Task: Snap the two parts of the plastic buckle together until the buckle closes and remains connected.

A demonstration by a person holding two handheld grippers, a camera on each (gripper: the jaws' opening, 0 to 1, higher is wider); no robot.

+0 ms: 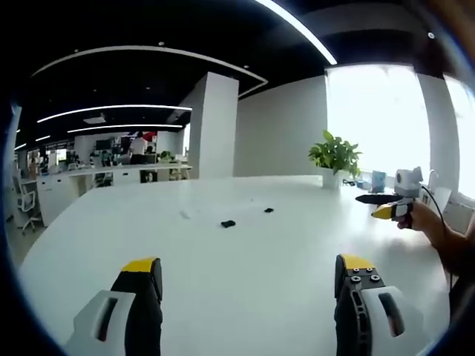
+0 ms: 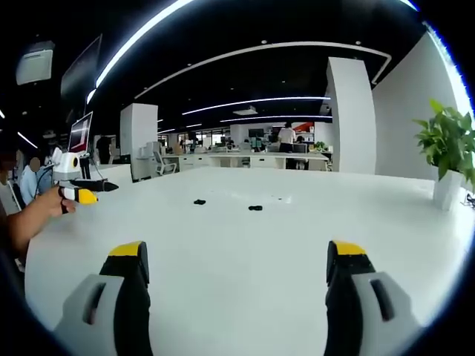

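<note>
Two small black buckle parts lie apart on the white table point(image 1: 148, 222). In the left gripper view one buckle part point(image 1: 228, 223) is nearer and the other buckle part point(image 1: 268, 211) is farther right. In the right gripper view they are the left buckle part point(image 2: 199, 201) and the right buckle part point(image 2: 255, 208). My left gripper point(image 1: 249, 271) is open above the near table, well short of both parts, with nothing between its jaws. My right gripper point(image 2: 237, 256) is also open and holds nothing. Each gripper shows in the other's view, as the right gripper point(image 1: 369, 205) and the left gripper point(image 2: 100, 191).
A potted plant point(image 1: 335, 156) in a white pot stands at the table's far edge, also seen as the plant point(image 2: 445, 148). A hand point(image 1: 419, 219) holds the right gripper. Office desks, chairs and people are far behind the table.
</note>
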